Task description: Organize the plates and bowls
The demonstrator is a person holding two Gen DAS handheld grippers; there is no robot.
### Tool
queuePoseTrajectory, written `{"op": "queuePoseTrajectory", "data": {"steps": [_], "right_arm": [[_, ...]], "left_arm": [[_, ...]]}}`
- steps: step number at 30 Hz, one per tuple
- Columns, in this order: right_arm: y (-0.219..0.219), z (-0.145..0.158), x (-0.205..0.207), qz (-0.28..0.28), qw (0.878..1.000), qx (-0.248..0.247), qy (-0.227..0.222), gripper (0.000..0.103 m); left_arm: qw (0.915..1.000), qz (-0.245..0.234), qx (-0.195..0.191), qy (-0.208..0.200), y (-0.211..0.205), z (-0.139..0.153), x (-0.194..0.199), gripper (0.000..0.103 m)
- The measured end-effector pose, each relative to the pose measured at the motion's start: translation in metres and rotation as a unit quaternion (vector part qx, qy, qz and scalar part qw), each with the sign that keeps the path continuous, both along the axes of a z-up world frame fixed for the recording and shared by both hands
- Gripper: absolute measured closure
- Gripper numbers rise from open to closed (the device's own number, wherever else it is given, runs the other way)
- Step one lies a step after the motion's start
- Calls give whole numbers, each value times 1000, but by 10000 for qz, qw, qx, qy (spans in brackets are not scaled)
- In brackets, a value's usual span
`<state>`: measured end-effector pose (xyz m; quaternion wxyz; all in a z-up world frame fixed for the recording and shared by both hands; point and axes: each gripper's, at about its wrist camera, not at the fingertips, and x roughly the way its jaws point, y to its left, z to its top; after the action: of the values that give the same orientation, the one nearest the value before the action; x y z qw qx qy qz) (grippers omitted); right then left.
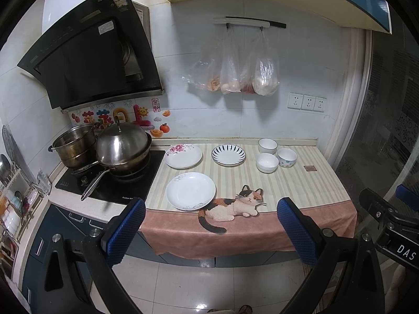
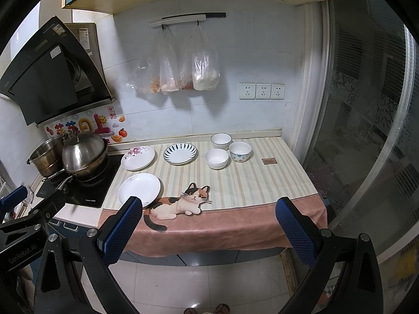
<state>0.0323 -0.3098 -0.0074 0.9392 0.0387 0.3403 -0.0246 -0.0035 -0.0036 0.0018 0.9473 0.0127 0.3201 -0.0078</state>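
Glossy white ceramic plates (image 1: 190,190) and bowls (image 1: 267,162) sit on a matt striped cloth with a cat print (image 1: 262,183), lower centre. Upper left, polished steel pots (image 1: 120,144) gleam; thin clear plastic bags (image 1: 230,62) hang crinkled.

Both fisheye views are dim and cool-toned, lit from overhead. The hanging clear plastic bags (image 1: 230,62) cast soft shadows on the white tiled wall (image 2: 248,52). Glare spots gleam on the glossy pale floor tiles (image 1: 201,306). Edges bend strongly and darken into black corners.
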Motion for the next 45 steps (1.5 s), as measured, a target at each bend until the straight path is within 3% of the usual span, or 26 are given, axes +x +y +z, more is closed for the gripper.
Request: {"op": "queuePoseTrajectory", "data": {"steps": [21, 27, 31, 36, 42, 45], "right_arm": [[6, 1, 0, -23, 10000, 22, -3, 0], [27, -12, 21, 60, 9996, 246, -104, 0], [38, -52, 68, 307, 9985, 391, 214, 0], [53, -124, 145, 621, 9904, 665, 1040, 0], [86, -224, 254, 1083, 9741, 792, 1822, 0], [107, -277, 315, 1392, 9617, 925, 2174, 0]], "left_arm": [[10000, 14, -10, -23, 13, 2, 3, 0], [9997, 224, 83, -33, 34, -13, 32, 0], [9979, 613, 104, 188, 61, -44, 77, 0], [9915, 882, -5, 952, 94, -103, 150, 0], [9685, 1025, -406, 2235, 132, -202, 249, 0], [9558, 1209, -510, 2629, 149, -249, 290, 2]]}}
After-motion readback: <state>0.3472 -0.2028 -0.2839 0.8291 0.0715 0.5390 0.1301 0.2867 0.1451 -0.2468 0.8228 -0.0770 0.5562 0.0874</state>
